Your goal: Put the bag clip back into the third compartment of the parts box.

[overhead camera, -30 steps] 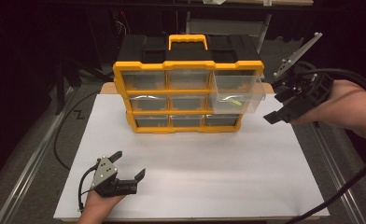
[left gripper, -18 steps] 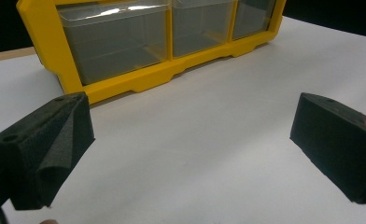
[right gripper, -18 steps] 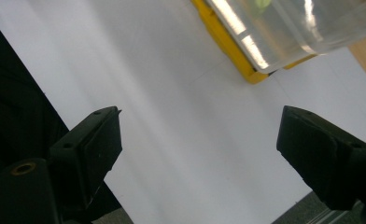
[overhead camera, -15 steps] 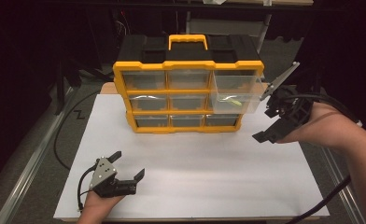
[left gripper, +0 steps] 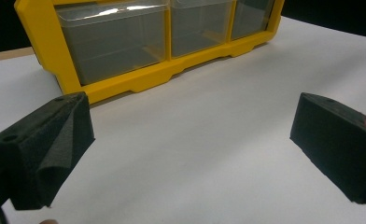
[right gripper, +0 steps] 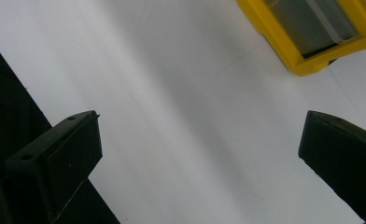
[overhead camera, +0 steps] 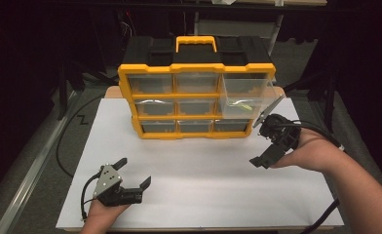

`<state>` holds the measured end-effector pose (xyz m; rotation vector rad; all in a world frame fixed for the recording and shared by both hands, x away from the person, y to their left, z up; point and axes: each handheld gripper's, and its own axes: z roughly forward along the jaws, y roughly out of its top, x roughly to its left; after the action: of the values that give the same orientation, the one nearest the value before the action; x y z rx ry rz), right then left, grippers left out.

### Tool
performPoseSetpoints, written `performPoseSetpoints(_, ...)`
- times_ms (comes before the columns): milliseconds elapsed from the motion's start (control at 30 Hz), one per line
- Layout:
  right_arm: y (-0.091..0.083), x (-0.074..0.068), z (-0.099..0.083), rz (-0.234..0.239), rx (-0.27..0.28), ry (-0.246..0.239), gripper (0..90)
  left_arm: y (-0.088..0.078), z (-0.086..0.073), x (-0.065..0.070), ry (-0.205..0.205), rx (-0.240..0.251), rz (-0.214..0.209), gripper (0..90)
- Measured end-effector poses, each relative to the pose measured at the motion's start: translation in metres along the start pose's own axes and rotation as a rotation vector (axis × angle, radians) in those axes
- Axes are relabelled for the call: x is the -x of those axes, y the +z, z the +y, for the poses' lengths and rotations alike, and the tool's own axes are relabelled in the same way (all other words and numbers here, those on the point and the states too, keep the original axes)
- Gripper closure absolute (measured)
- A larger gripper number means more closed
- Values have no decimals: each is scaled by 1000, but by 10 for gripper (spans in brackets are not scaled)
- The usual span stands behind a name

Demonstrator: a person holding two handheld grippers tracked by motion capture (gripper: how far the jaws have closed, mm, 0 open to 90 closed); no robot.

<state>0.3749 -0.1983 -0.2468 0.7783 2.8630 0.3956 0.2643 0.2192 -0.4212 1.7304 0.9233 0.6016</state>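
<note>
Yellow drawer organizer (overhead camera: pixel 197 100) upright, top-right clear drawer (overhead camera: pixel 247 90) pulled out

Left gripper (overhead camera: pixel 132 173) and right gripper (overhead camera: pixel 262 139) both gape wide (nothing held).

Lab: dark-draped rig, white tabletop (overhead camera: pixel 203 190)

yellow organizer (right gripper: pixel 312 32) cut off by the right gripper view's top edge.
</note>
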Motion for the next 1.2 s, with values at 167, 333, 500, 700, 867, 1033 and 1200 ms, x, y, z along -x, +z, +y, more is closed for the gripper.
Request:
performPoseSetpoints(167, 26, -1, -3, -1, -4, -4, 0, -1, 0, 0, -4, 1, 1, 7)
performPoseSetpoints(333, 54, -2, -7, 20, -31, 2, 0, -1, 0, -1, 0, -4, 1, 7)
performPoseSetpoints(500, 80, -3, -11, 31, -55, -5, 0, 0, 0, 0, 0, -3, 1, 7)
performPoseSetpoints(700, 112, -4, -14, 56, -85, 3, 0, 0, 0, 0, 1, -5, -1, 7)
performPoseSetpoints(867, 137, -2, -18, 77, -112, 15, 0, 0, 0, 0, 3, -9, -1, 7)
performPoseSetpoints(1033, 151, -3, -22, 84, -98, 24, 0, 0, 0, 0, 3, -8, 1, 7)
performPoseSetpoints(1200, 151, -5, -30, 86, -10, 55, 0, 0, 0, 0, 8, -11, -2, 7)
